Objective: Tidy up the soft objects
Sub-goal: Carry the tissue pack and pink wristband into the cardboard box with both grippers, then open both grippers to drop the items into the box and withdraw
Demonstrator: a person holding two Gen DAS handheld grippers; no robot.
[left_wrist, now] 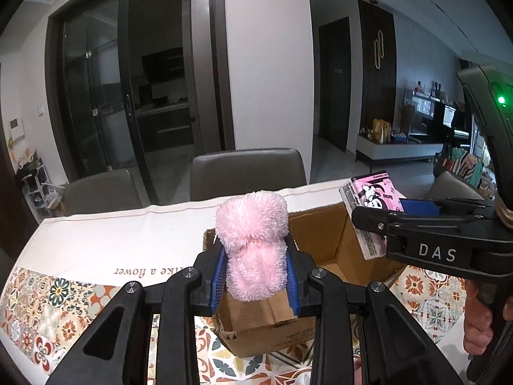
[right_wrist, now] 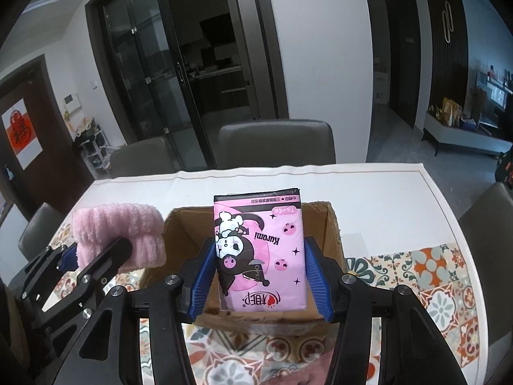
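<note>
My left gripper [left_wrist: 255, 256] is shut on a fluffy pink towel roll [left_wrist: 253, 240] and holds it above the left edge of an open cardboard box [left_wrist: 323, 240]. The towel roll also shows in the right wrist view [right_wrist: 118, 234], left of the box [right_wrist: 182, 224]. My right gripper [right_wrist: 259, 256] is shut on a pink Kuromi tissue pack [right_wrist: 259, 253] and holds it upright over the box. The tissue pack also shows in the left wrist view [left_wrist: 372, 205], at the box's right side, with the right gripper [left_wrist: 400, 221] beside it.
The box stands on a table with a white and patterned cloth [left_wrist: 96, 237]. Grey chairs [left_wrist: 247, 173] stand at the far edge, and another chair [right_wrist: 487, 224] is at the right. Glass doors and a wall lie behind.
</note>
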